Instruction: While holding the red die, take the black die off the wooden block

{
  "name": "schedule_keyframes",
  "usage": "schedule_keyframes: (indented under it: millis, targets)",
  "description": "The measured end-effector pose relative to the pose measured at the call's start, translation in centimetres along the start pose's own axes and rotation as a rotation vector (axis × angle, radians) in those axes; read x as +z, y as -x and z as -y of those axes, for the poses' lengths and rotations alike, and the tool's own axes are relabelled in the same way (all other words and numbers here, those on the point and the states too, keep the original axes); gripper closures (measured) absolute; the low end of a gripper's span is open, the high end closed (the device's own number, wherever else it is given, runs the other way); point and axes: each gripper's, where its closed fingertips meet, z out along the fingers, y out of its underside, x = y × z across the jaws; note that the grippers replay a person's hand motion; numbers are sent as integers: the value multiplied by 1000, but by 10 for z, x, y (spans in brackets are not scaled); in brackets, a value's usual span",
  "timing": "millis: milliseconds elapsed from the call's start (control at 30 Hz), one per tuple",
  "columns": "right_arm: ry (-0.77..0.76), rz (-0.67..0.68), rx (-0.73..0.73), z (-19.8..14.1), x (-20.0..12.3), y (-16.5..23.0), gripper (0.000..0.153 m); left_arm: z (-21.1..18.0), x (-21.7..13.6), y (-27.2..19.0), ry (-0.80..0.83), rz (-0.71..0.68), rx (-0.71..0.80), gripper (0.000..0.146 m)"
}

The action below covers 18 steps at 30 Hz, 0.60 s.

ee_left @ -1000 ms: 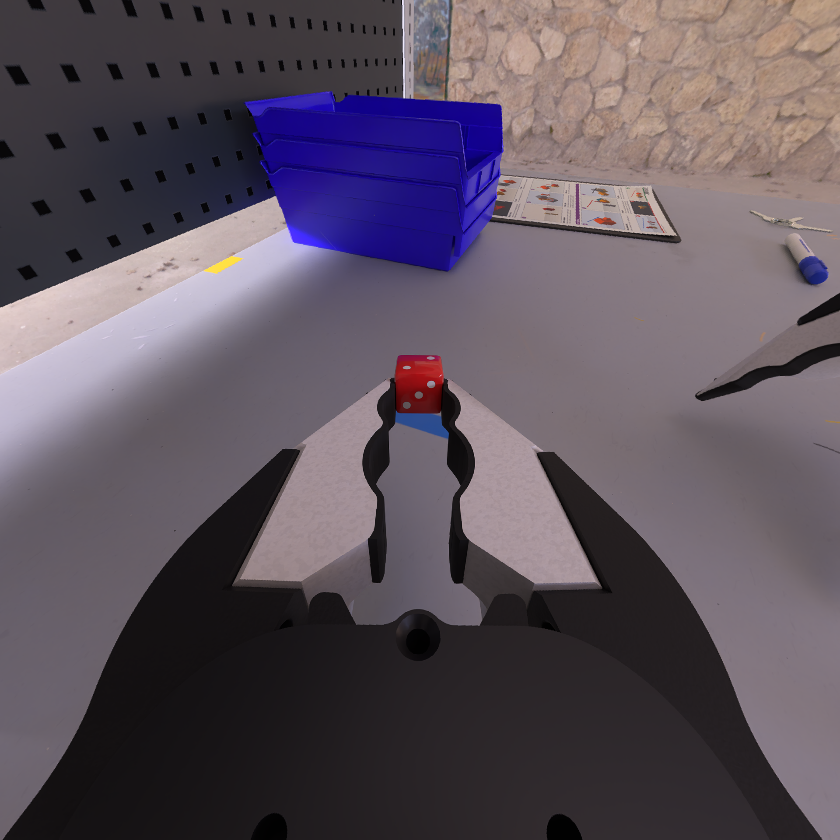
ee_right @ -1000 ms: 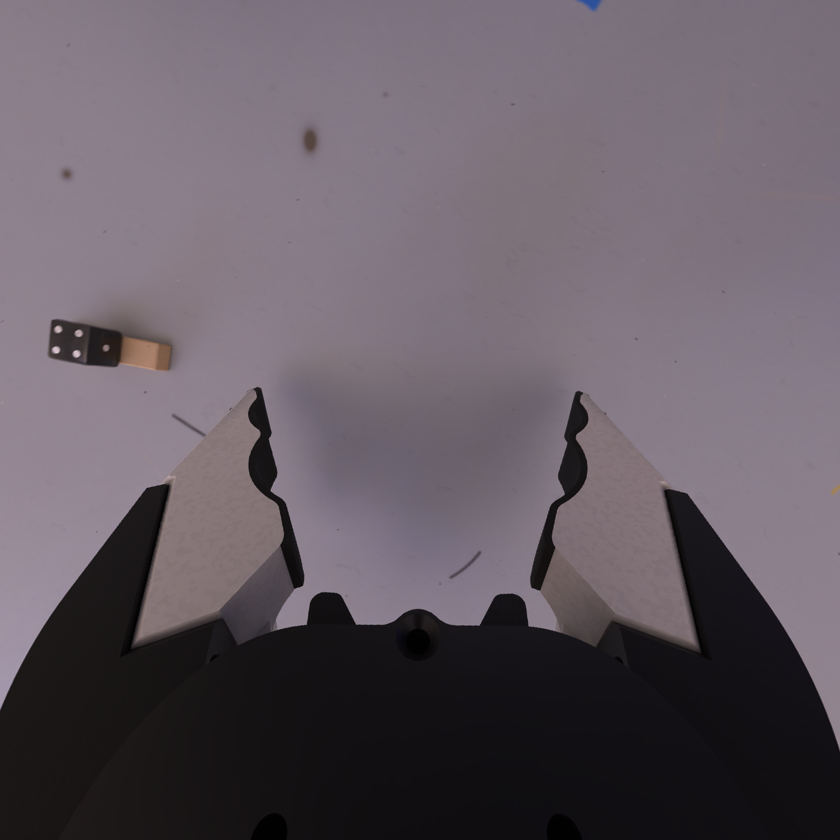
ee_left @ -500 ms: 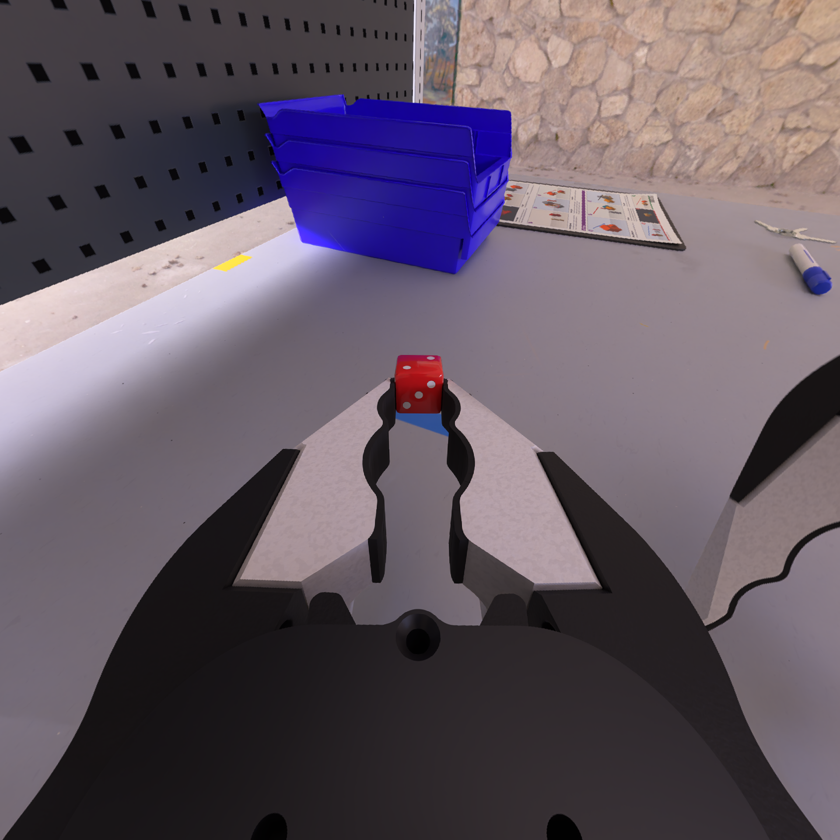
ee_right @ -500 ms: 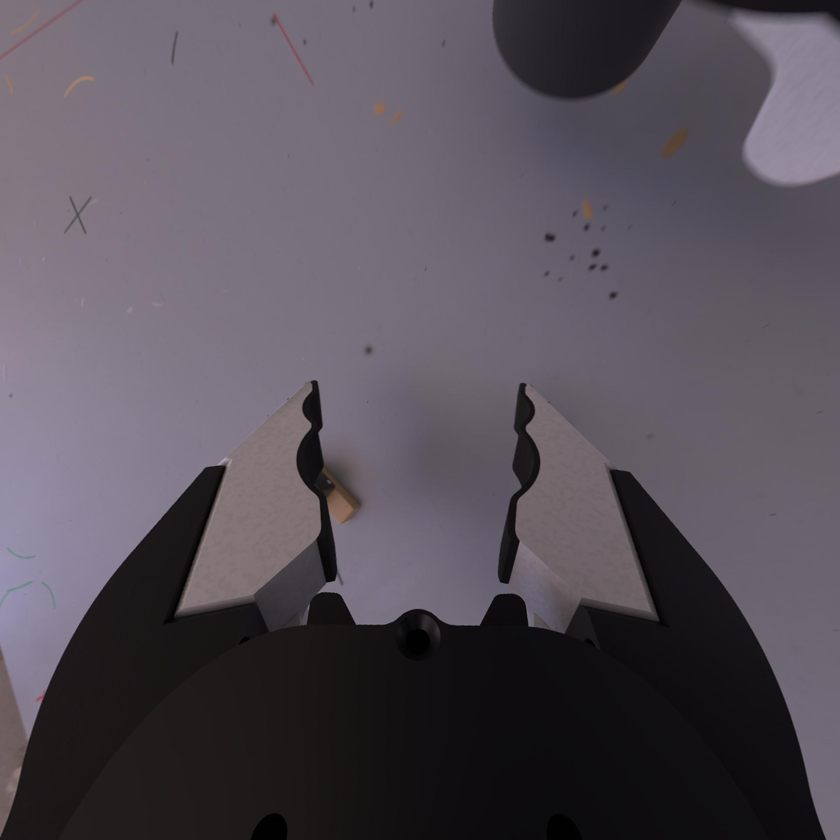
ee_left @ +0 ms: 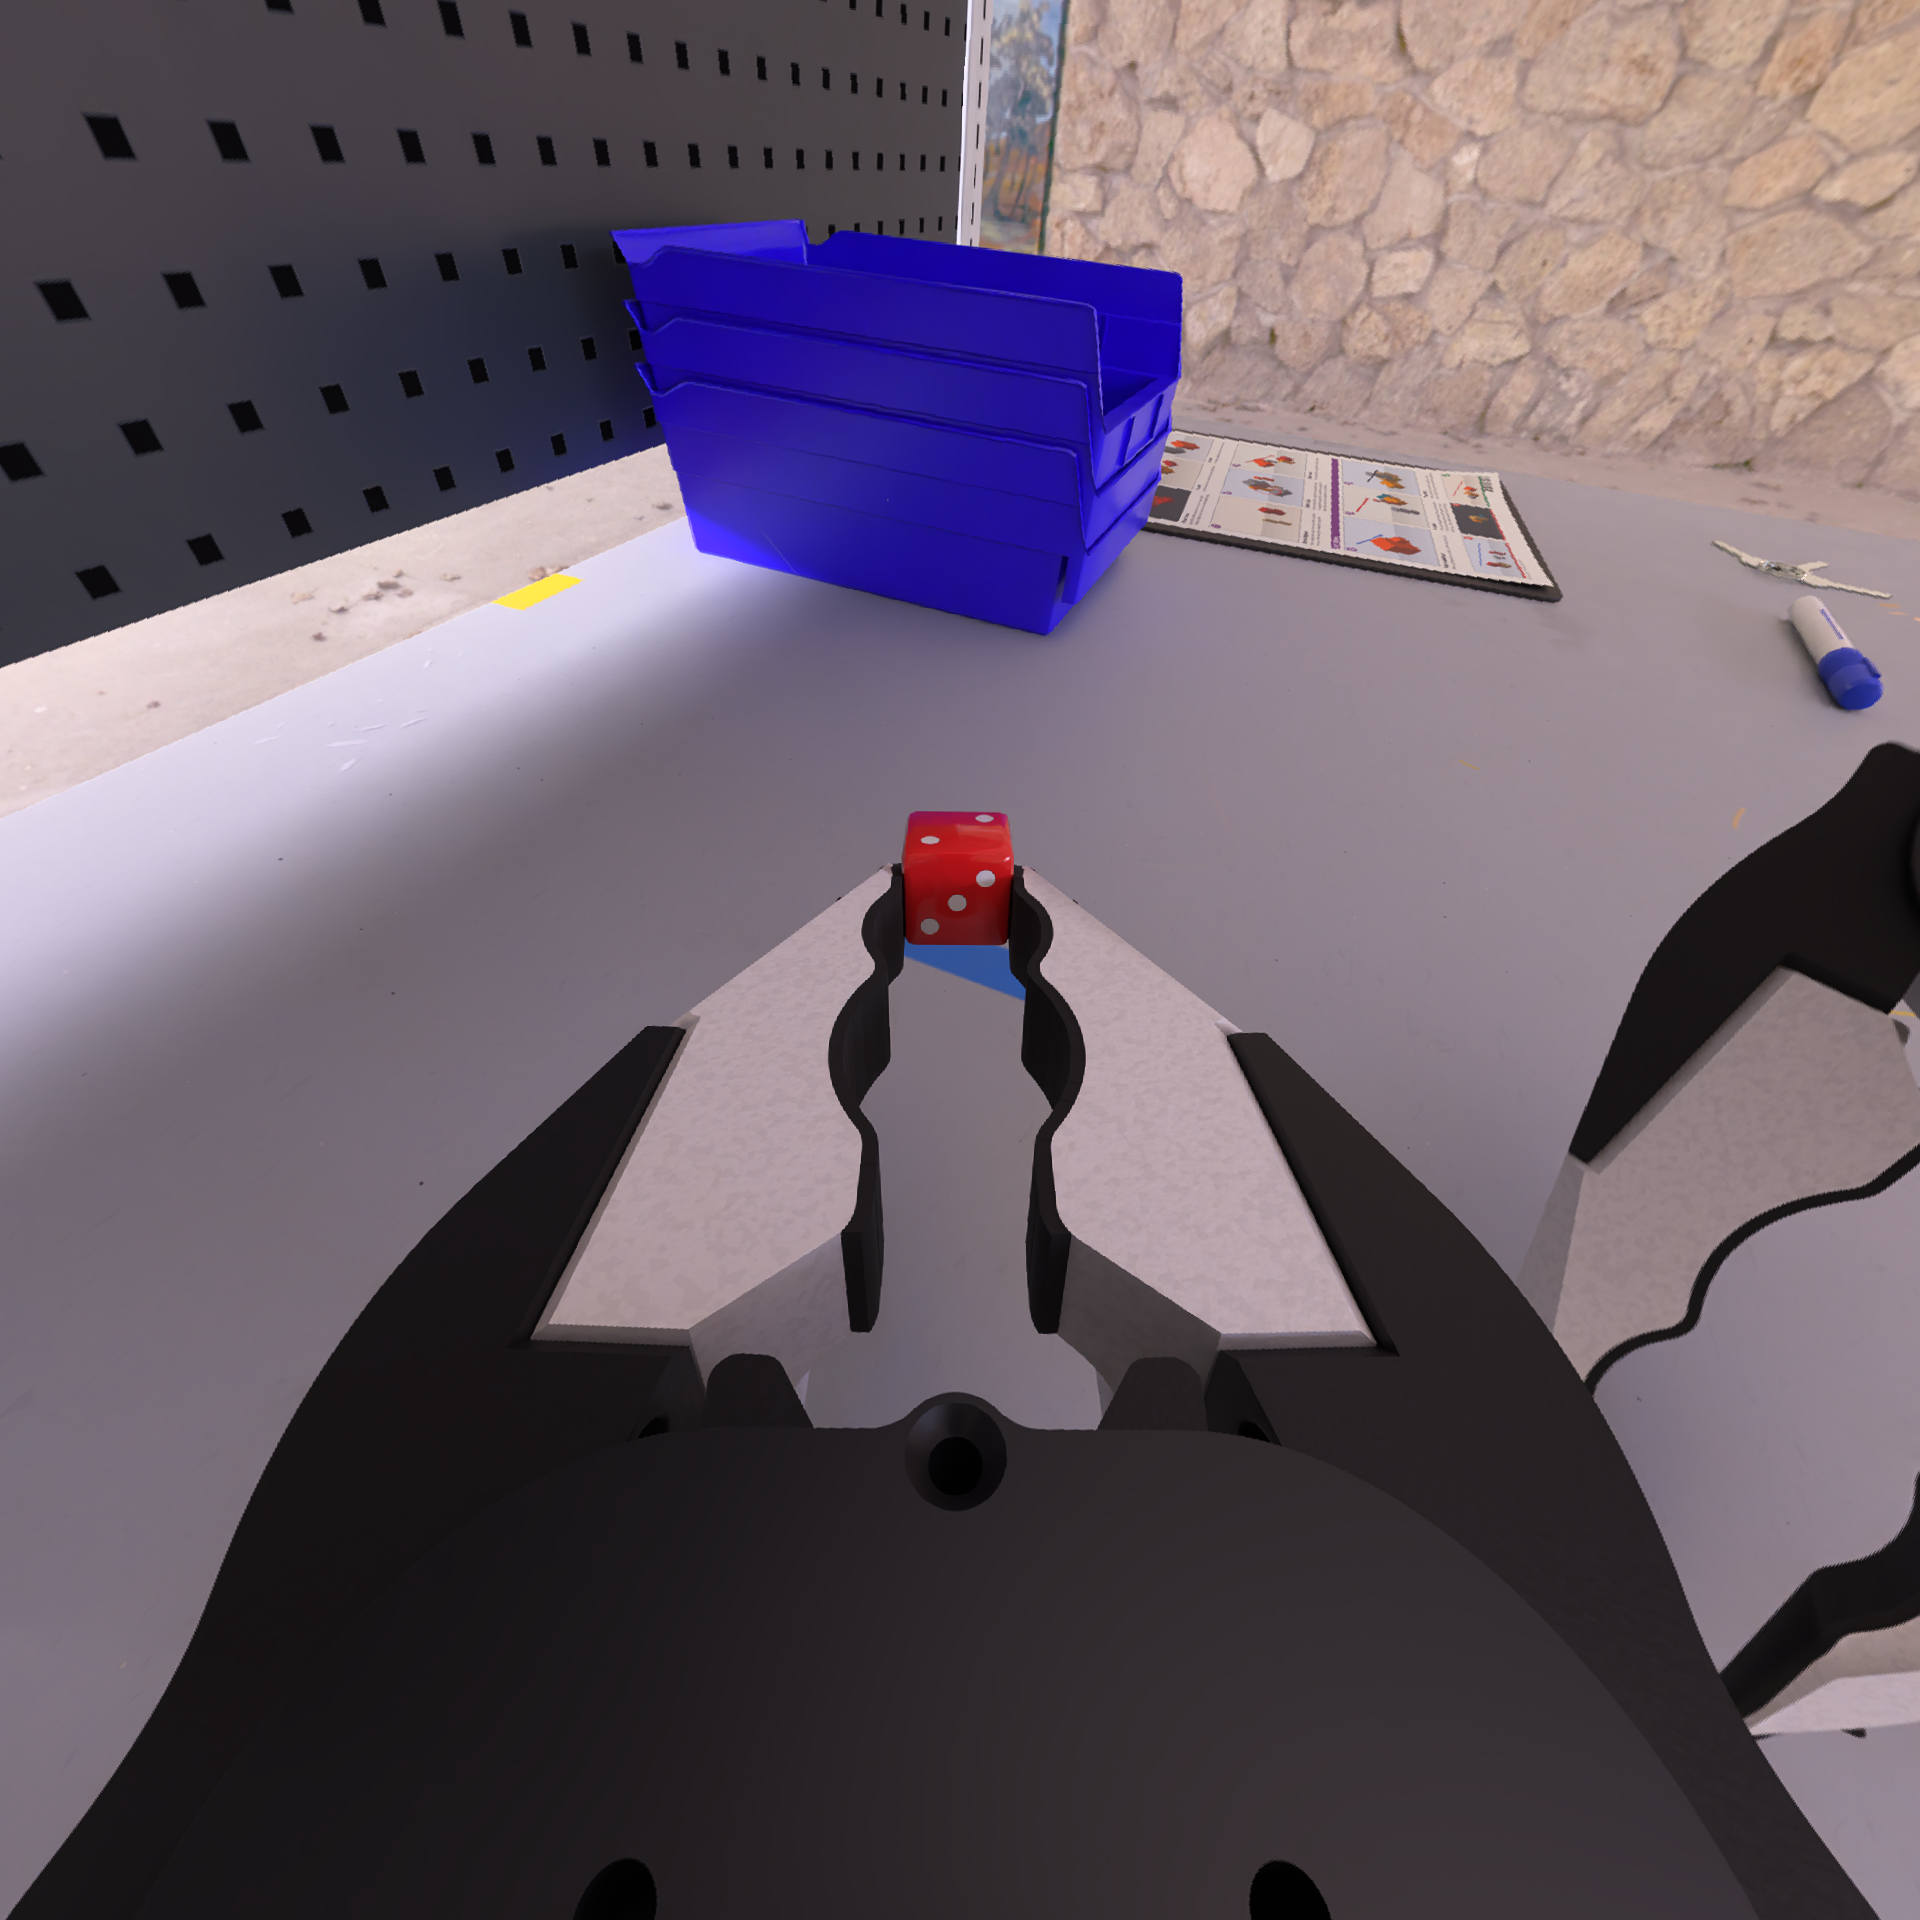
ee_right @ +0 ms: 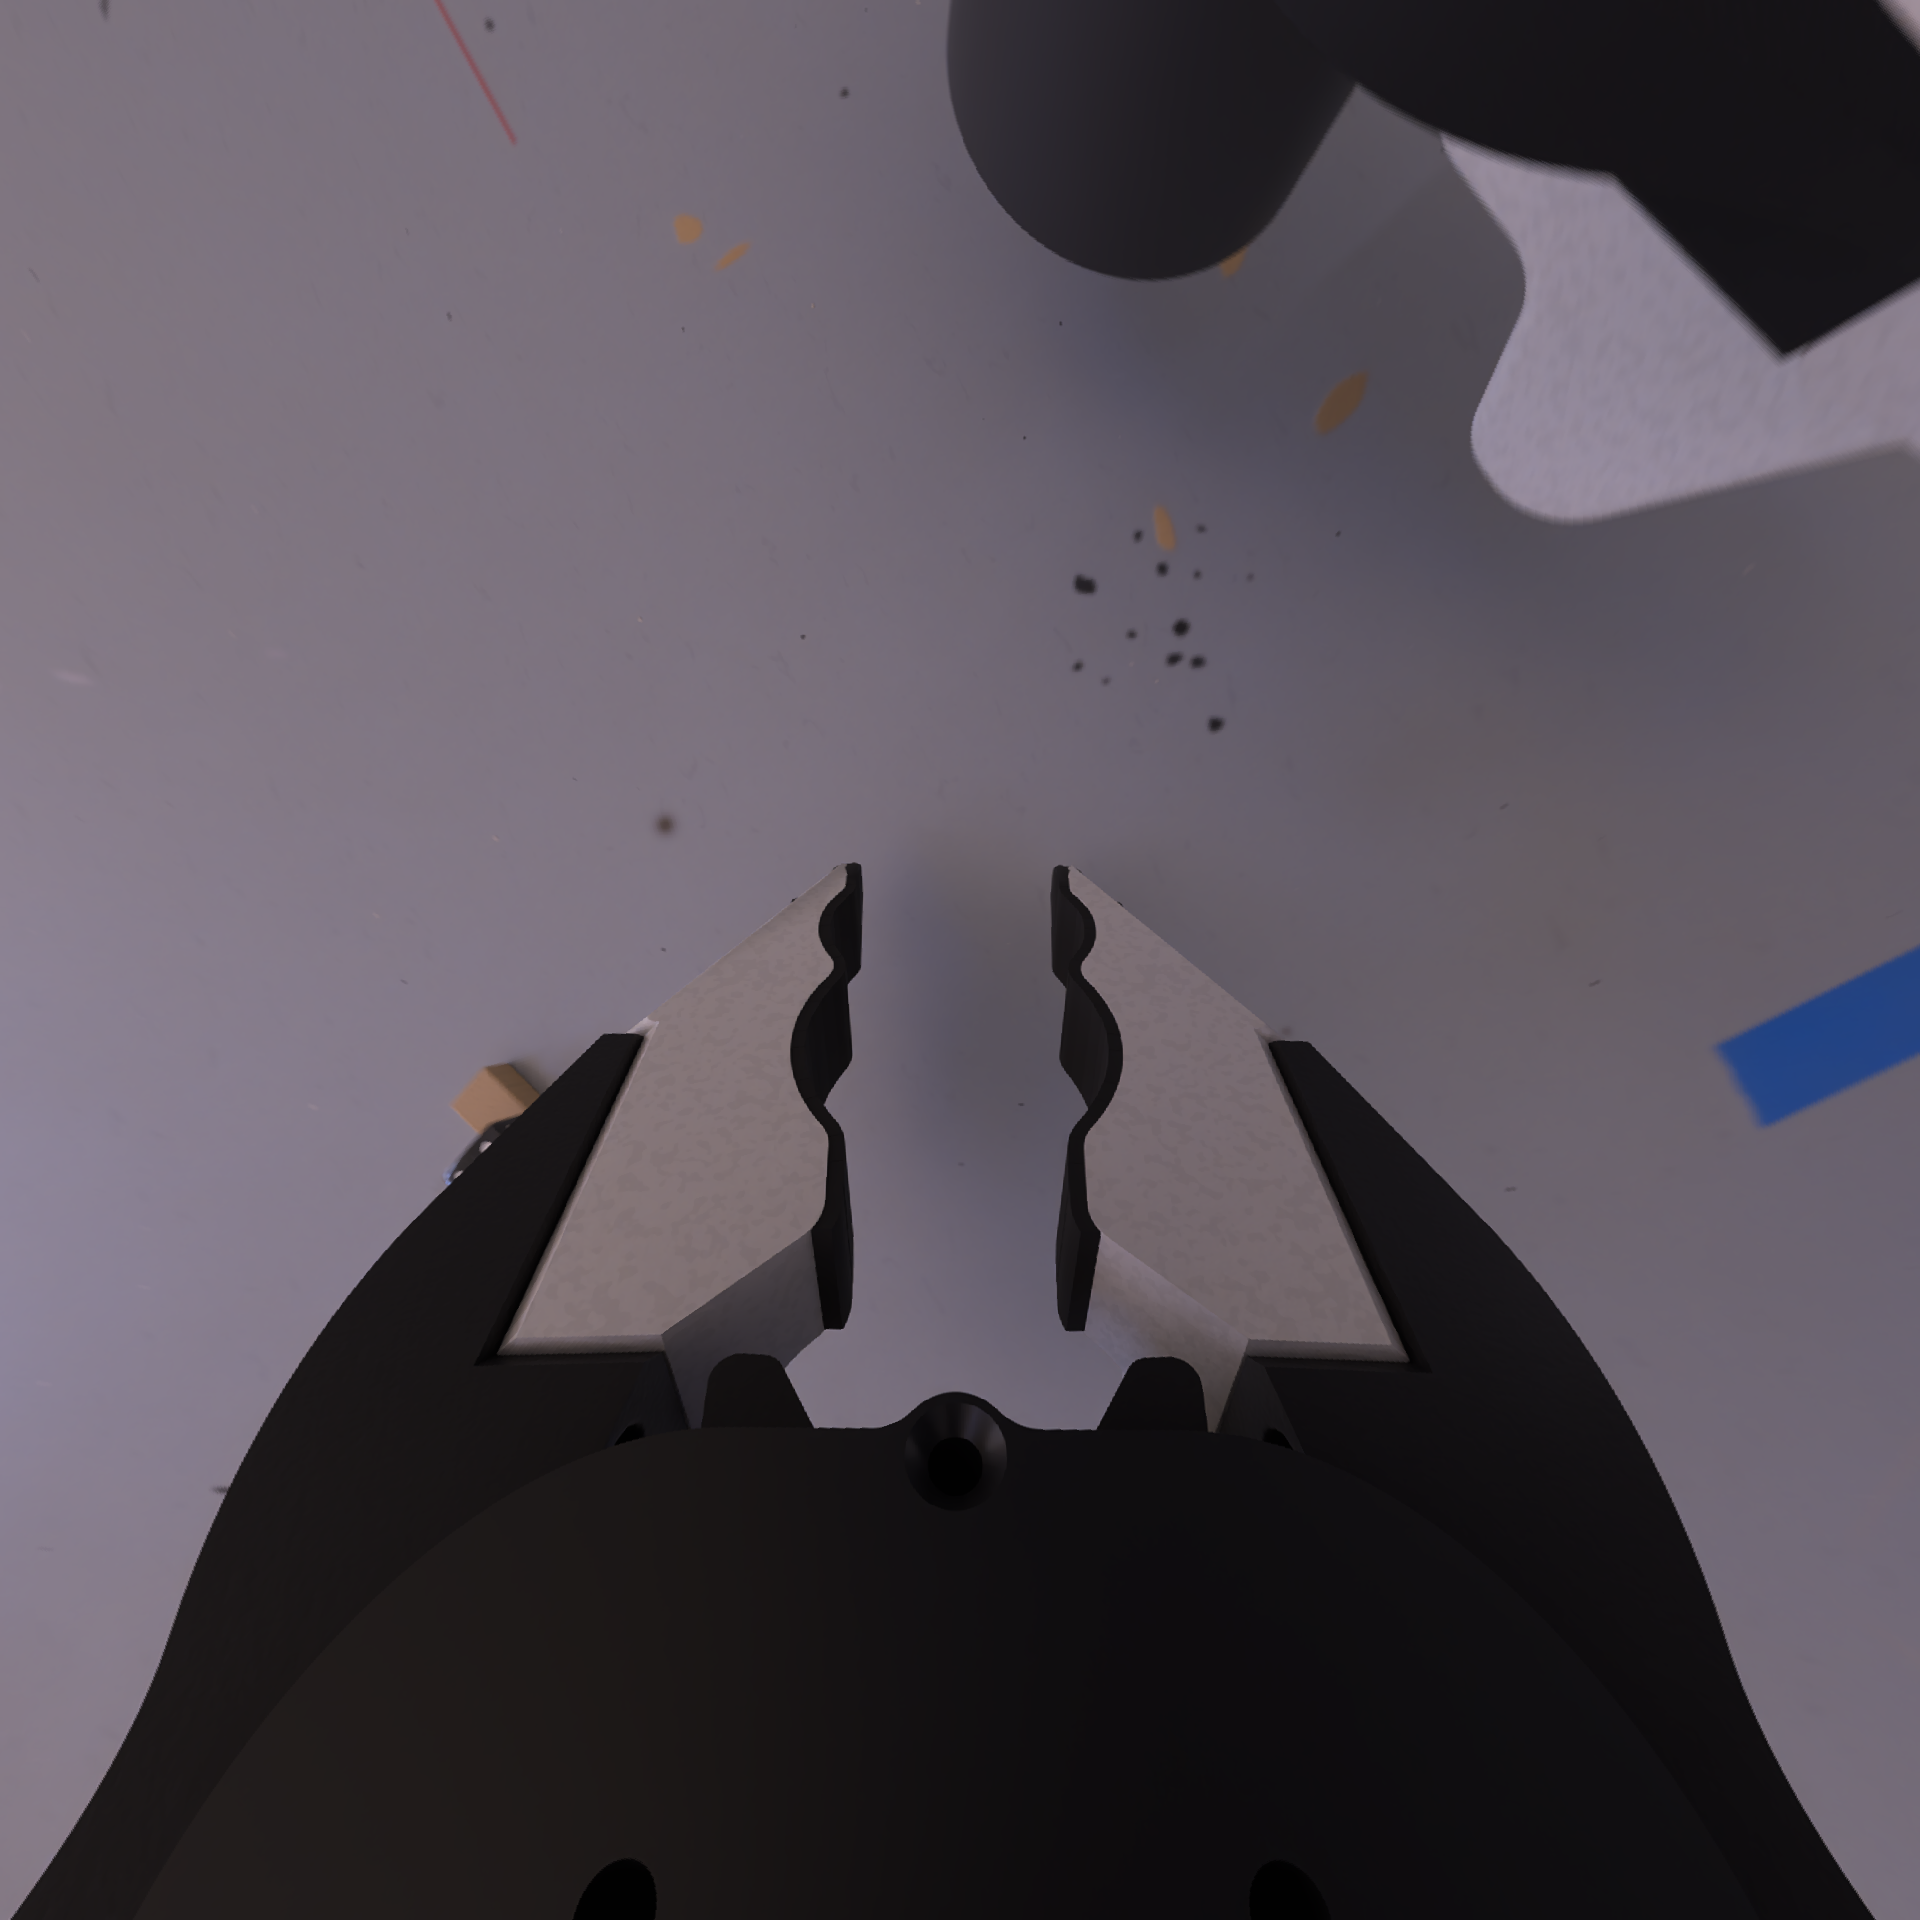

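My left gripper point(ee_left: 956, 883) is shut on the red die point(ee_left: 956, 878) at its fingertips, just above the grey table, over a strip of blue tape point(ee_left: 966, 968). My right gripper point(ee_right: 956, 883) points down at the table; its jaws stand a narrow gap apart with nothing between them. The wooden block point(ee_right: 494, 1091) peeks out left of the right gripper's left finger. A dark edge beside it may be the black die, which is mostly hidden behind that finger. The right gripper also shows at the right of the left wrist view point(ee_left: 1766, 1247).
A stack of blue bins point(ee_left: 904, 416) stands at the back by a black pegboard point(ee_left: 312, 260). A printed sheet point(ee_left: 1340, 509), a blue-capped marker point(ee_left: 1834, 655) and a small metal piece point(ee_left: 1787, 569) lie at the back right. The left gripper's body point(ee_right: 1143, 135) hangs near the right gripper.
The right gripper's jaws have narrowed from wide apart to a small gap. It has moved so that the block now lies outside its left finger. The left gripper still holds the red die.
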Motion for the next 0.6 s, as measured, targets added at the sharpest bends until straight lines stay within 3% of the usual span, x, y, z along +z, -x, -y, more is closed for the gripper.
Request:
schedule_keyframes:
  millis: [167,333,500,533,600]
  targets:
    - [45,12,-210,6,-8,-6,110,0,0,0,1,0,0,127]
    - [156,98,-396,1,-2,-9,122,0,-1,2,-1,1,-6,127]
    - [173,151,-406,0,2,-8,141,1,-2,3,-7,1,-17,127]
    - [161,149,-398,3,-2,-9,151,1,-2,3,-8,-1,-18,127]
    - [121,141,-374,16,-19,-14,153,2,-2,3,-17,-4,-16,127]
